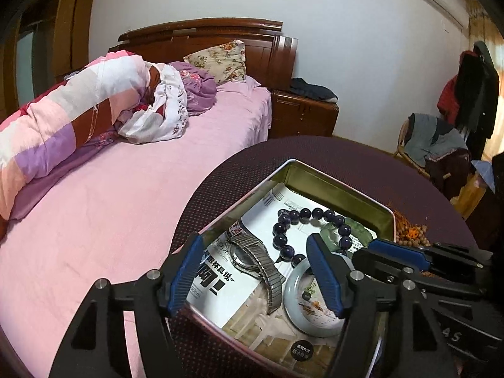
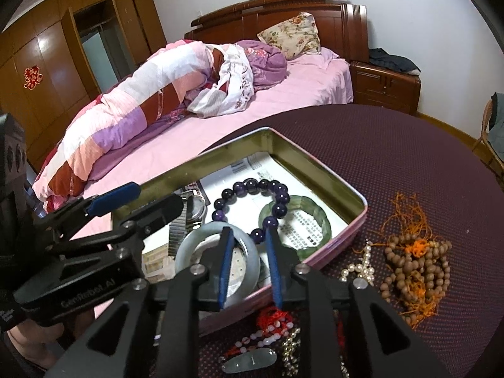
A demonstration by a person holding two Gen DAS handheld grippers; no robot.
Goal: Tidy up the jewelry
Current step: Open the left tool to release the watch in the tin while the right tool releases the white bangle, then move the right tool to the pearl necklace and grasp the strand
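Your left tool (image 1: 256, 253) hangs over the near-left part of the tin (image 1: 334, 186) with its fingers spread wide, gripping nothing; the steel watch (image 1: 255, 260) lies between them on the paper lining. Your right tool (image 2: 249, 242) sits low at the tin's near edge, fingers part-open over the pale bangle (image 2: 189, 249), and you cannot tell whether a pad touches it. The purple bead bracelet (image 2: 252, 186) and green bangle (image 2: 318, 217) lie in the tin, while brown prayer beads (image 2: 412, 264), pearls (image 2: 362, 267) and a red-corded strand (image 2: 271, 324) lie on the desk (image 2: 393, 151) just beside it.
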